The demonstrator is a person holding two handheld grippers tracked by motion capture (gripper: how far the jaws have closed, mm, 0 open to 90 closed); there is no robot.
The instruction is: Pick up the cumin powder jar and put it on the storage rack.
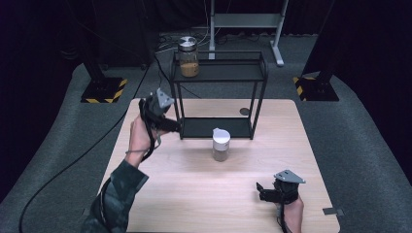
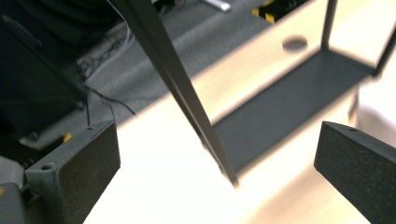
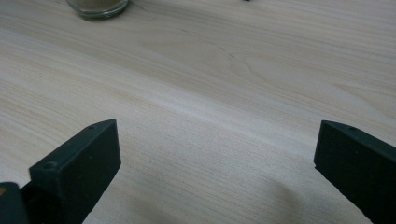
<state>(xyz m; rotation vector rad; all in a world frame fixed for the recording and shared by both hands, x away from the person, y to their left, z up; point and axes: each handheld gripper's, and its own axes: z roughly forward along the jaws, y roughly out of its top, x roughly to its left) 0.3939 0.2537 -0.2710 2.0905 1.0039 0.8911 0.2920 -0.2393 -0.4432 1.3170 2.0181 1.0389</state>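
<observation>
A black two-shelf metal rack (image 1: 228, 73) stands at the back of the wooden table (image 1: 194, 189). A glass jar with brown contents and a silver lid (image 1: 188, 57) sits at the left end of its top shelf. A white-lidded jar (image 1: 221, 144) stands on the table just in front of the rack. My left gripper (image 1: 175, 127) is open at the rack's front left leg (image 2: 177, 79), which runs between its jaws without touching the pads; the lower shelf (image 2: 285, 107) lies beyond. My right gripper (image 1: 260, 191) is open low over the near right of the table, the jar's base (image 3: 98, 7) far ahead.
A round grommet (image 1: 244, 111) sits in the table behind the rack. Dark stands with yellow-black striped bases (image 1: 103, 90) (image 1: 316, 87) flank the table on the grey floor. A black cable (image 1: 73, 160) trails across the floor at the left.
</observation>
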